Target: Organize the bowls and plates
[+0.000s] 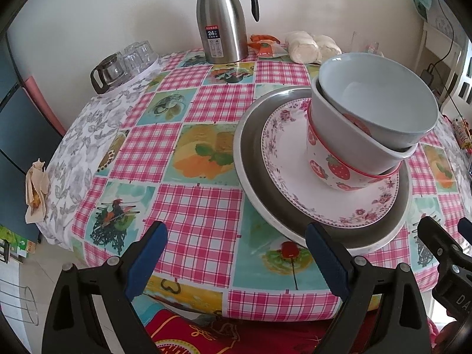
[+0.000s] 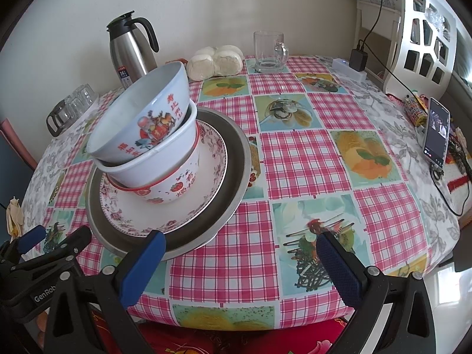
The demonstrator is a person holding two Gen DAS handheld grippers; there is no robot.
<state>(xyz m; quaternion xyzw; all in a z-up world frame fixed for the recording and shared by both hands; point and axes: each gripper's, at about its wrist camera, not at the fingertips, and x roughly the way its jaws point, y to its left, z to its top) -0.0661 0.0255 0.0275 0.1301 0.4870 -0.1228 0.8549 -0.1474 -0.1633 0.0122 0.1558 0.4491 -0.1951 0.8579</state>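
A stack stands on the table: a large metal plate (image 1: 253, 165) (image 2: 236, 159), a floral plate (image 1: 295, 183) (image 2: 212, 171) on it, then a strawberry bowl (image 1: 330, 168) (image 2: 177, 188), a white bowl (image 1: 333, 118) (image 2: 165, 159) and a tilted pale blue bowl (image 1: 383, 97) (image 2: 141, 118) on top. My left gripper (image 1: 236, 253) is open and empty, low at the table's near edge, left of the stack. My right gripper (image 2: 239, 259) is open and empty, just right of the stack's near rim; it also shows in the left wrist view (image 1: 442, 236).
A steel thermos jug (image 1: 221, 20) (image 2: 132, 50), upturned glasses on a tray (image 1: 124, 62), bagged buns (image 2: 215, 60), a glass mug (image 2: 270, 51), a phone (image 2: 436, 132) with cables and a charger (image 2: 358, 59) stand around the checked tablecloth (image 1: 191, 206).
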